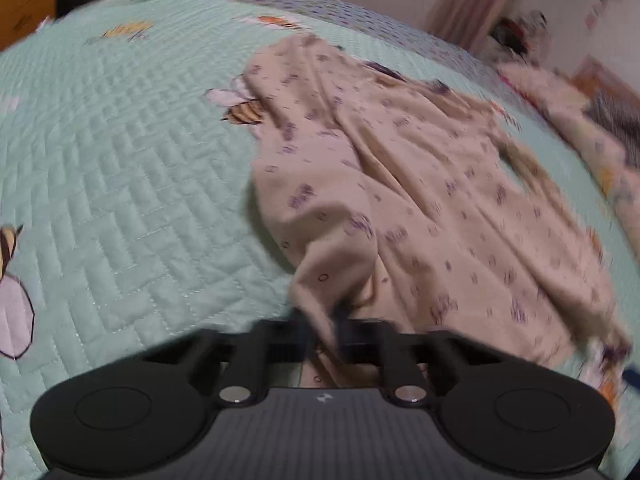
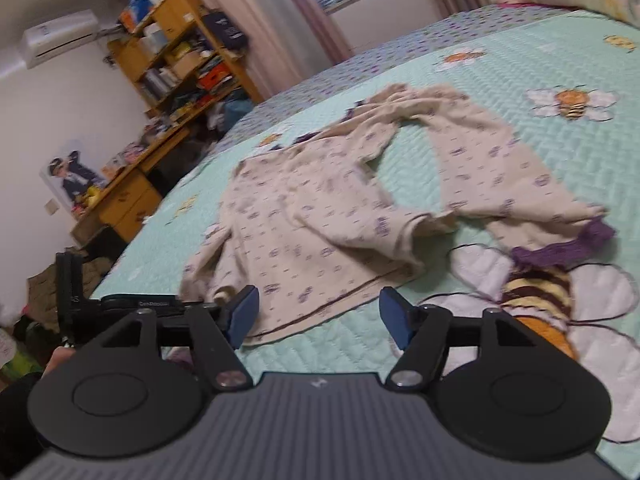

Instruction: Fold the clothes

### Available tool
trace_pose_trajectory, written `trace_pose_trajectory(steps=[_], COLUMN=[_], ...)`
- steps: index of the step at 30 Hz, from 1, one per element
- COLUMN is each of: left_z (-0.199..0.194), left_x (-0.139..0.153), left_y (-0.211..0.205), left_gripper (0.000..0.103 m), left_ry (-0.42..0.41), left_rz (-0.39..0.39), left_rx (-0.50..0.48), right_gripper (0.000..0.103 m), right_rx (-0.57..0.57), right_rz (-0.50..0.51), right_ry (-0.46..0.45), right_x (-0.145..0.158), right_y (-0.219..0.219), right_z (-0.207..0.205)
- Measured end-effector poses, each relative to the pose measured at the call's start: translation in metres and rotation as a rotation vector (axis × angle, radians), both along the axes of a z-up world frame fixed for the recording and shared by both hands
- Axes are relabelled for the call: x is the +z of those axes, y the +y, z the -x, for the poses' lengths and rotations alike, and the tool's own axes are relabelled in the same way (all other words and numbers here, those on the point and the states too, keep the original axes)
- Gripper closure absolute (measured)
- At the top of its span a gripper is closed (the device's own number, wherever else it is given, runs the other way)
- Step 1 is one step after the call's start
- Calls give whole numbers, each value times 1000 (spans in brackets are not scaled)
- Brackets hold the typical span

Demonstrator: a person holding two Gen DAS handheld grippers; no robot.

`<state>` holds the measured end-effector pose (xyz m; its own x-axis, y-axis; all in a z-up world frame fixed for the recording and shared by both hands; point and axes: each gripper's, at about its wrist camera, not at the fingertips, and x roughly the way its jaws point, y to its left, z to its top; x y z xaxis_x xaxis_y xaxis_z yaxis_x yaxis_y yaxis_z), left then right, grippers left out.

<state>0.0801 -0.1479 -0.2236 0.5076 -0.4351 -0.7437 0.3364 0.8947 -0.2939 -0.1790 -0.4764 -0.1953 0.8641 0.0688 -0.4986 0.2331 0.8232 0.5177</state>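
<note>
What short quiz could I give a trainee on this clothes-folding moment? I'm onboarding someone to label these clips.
1. True or false: the left hand-held gripper is shut on an edge of the beige printed garment.
2. The right hand-held gripper is: A) shut on the purple cuff, B) open above the garment's hem, C) holding a pillow.
3. What insect is stitched on the green quilt?

Key:
1. True; cloth is pinched between its closed fingers.
2. B; the blue pads stand apart and press nothing.
3. Bees.
</note>
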Motion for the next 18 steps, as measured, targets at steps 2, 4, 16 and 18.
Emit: trace_pose_trajectory(steps=[2,4,16,18], left_z=[-10,-39,-48,-19], left_x=[21,63,118,85], left_y=[26,68,196,163], left_gripper=[101,100,61,61], left_ry=[-109,-199,-258,-203], left_rz=[-89,-144,-238,-190], left_rx=[58,143,477,343], right_gripper=[34,31,31,31], right_rx=[-18,-32,-94,-92], right_rz=[11,23,-18,-11], right_ry=[-5,-17,-31,-18], right_x=[4,9,5,3], right_y=[-4,-7,-15,-15], right_z=[5,10,9,8])
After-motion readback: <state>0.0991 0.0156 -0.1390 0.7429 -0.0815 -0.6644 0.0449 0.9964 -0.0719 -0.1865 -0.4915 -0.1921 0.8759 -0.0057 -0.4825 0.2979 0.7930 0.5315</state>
